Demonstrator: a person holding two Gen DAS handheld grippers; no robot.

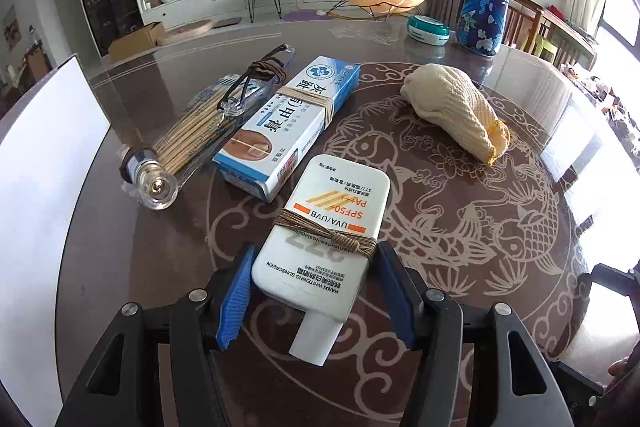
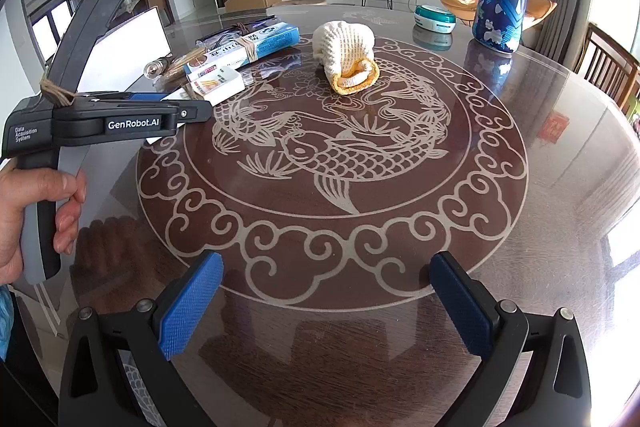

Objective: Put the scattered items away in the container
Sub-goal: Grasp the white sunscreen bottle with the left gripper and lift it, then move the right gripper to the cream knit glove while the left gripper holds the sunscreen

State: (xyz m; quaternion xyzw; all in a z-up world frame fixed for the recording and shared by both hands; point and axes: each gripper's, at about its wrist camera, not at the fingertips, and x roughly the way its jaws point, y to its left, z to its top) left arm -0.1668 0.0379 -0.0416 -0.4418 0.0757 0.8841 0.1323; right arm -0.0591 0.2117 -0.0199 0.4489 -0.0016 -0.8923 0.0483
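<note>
The left claw (image 1: 316, 291) has its two blue pads on the sides of a white sunscreen bottle (image 1: 324, 239), squeezing it near its string wrap. The bottle lies on the round brown surface (image 2: 520, 227) with fish drawn on it. Just past it sits a blue and white box (image 1: 288, 123) tied with string, and beside that a bundle of sticks (image 1: 192, 135) with glasses (image 1: 256, 79) on top. A rolled cream cloth (image 2: 346, 61) lies apart near the middle. The right claw (image 2: 326, 303) is wide and holds nothing. A hand (image 2: 28, 219) grips the left tool's handle.
</note>
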